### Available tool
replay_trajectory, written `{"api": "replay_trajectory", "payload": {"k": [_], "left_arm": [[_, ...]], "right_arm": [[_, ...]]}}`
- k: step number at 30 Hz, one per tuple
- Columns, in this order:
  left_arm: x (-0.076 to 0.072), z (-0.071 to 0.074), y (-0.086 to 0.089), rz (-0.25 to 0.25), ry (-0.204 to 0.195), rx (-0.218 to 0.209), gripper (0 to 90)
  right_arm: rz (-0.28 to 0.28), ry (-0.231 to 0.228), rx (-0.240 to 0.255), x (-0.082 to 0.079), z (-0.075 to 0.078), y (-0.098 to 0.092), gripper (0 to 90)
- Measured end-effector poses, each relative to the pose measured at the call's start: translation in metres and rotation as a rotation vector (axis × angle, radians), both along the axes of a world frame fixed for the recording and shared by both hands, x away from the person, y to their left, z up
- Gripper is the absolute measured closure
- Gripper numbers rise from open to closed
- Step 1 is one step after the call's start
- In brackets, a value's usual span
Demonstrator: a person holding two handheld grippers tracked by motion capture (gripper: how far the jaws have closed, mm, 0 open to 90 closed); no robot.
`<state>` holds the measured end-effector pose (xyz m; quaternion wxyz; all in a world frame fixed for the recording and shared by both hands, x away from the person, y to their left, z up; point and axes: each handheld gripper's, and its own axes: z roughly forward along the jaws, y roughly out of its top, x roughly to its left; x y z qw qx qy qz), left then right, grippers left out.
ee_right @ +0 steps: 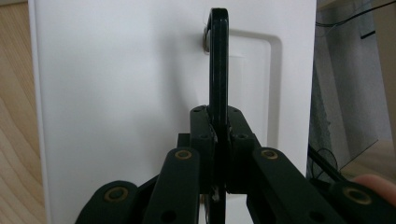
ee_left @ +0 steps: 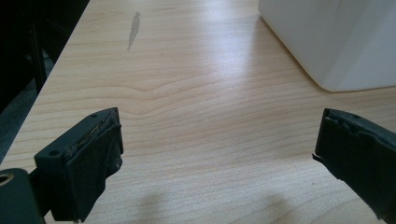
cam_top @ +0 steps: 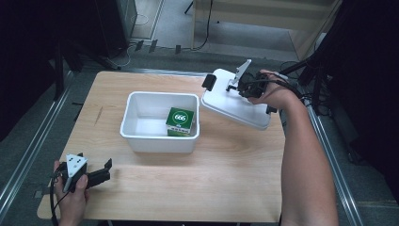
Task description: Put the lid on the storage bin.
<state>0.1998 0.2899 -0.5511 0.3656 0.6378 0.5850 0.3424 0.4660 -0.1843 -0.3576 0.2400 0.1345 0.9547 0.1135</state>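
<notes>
High view: a white bin [cam_top: 160,123] stands mid-table [cam_top: 226,188], open, with a green box [cam_top: 179,121] inside at its right end. The right gripper [cam_top: 234,86] holds the white lid [cam_top: 235,106] tilted, just right of the bin, its near edge low. The left gripper [cam_top: 104,170] rests at the near left corner, well apart from the bin.

Left gripper view: jaws wide apart, empty, over bare wood; the bin's corner [ee_left: 336,42] lies to the far right.

Right gripper view: jaws clamped on the lid's thin black handle [ee_right: 218,60].

Risk, by judgement: the grip is narrow and central, so the lid may pivot and strike the bin's rim.
</notes>
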Motion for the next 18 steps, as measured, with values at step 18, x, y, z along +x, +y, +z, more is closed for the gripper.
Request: {"api": "replay_trajectory", "payload": {"k": [18], "left_arm": [[0.0, 0.0, 0.0, 0.0, -0.002, 0.0, 1.6]], "right_arm": [[0.085, -0.006, 0.026, -0.014, 0.043, 0.037, 85.4]]}}
